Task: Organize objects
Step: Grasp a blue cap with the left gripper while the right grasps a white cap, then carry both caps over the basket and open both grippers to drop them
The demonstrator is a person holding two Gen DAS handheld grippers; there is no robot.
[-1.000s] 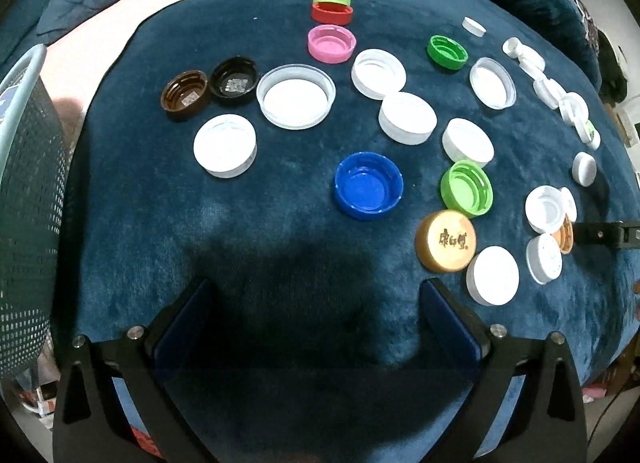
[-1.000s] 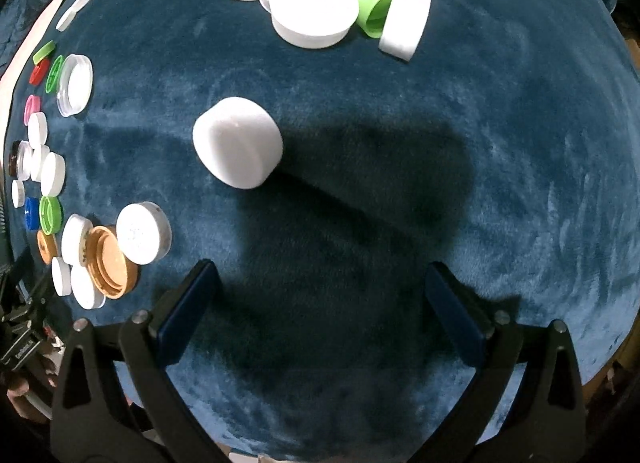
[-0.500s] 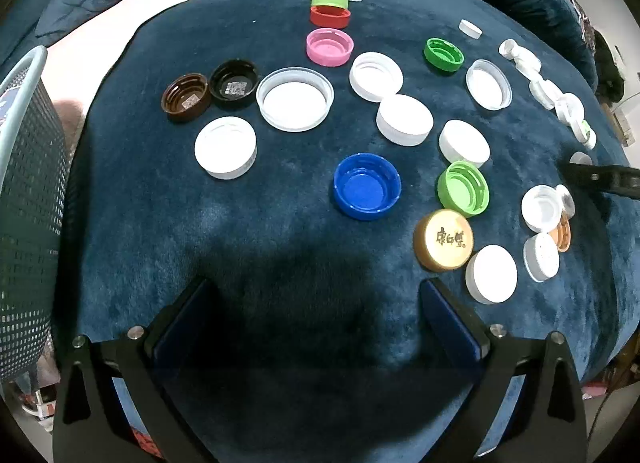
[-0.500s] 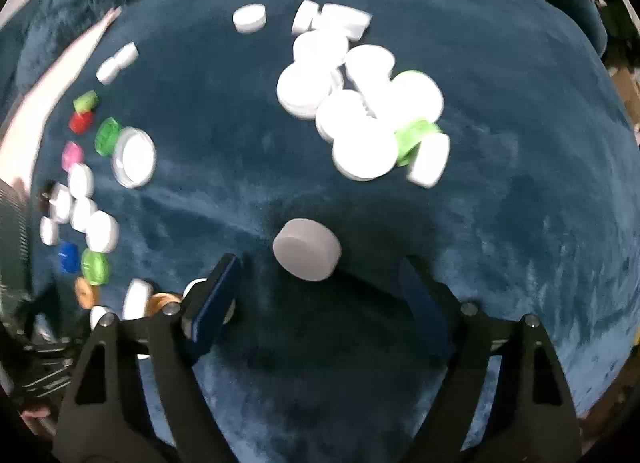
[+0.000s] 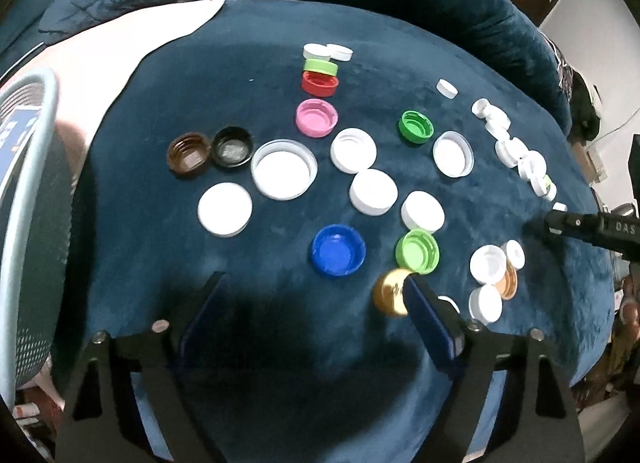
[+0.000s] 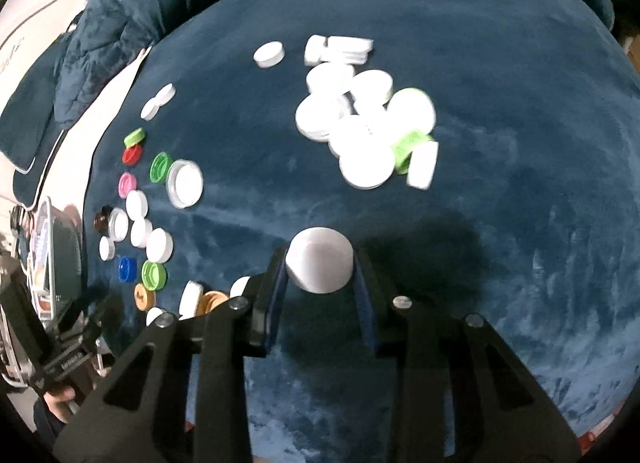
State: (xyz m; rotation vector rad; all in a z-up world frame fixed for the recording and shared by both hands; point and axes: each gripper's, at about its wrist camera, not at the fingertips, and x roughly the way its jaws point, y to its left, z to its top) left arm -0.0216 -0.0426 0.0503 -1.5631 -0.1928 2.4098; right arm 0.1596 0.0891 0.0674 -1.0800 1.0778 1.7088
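- My right hand-held gripper (image 6: 320, 283) has its jaws closed against both sides of a white cap (image 6: 319, 265).
- That cap sits low over the blue surface (image 6: 520, 143), near a pile of white caps (image 6: 360, 131).
- My left hand-held gripper (image 5: 312, 303) is spread wide with nothing in it; its right finger hides part of the gold cap (image 5: 390, 293), and a blue cap (image 5: 338, 249) lies just ahead.
- A mesh basket (image 5: 24, 223) stands on the left.

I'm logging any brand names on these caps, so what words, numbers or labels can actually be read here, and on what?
"DAS": white letters on the black body of the right gripper; the rest runs out of frame.
Gold cap: dark print, blurred and partly hidden, unreadable.
Basket: blue label inside, too blurred to read.
Left gripper: white lettering, too small to read.
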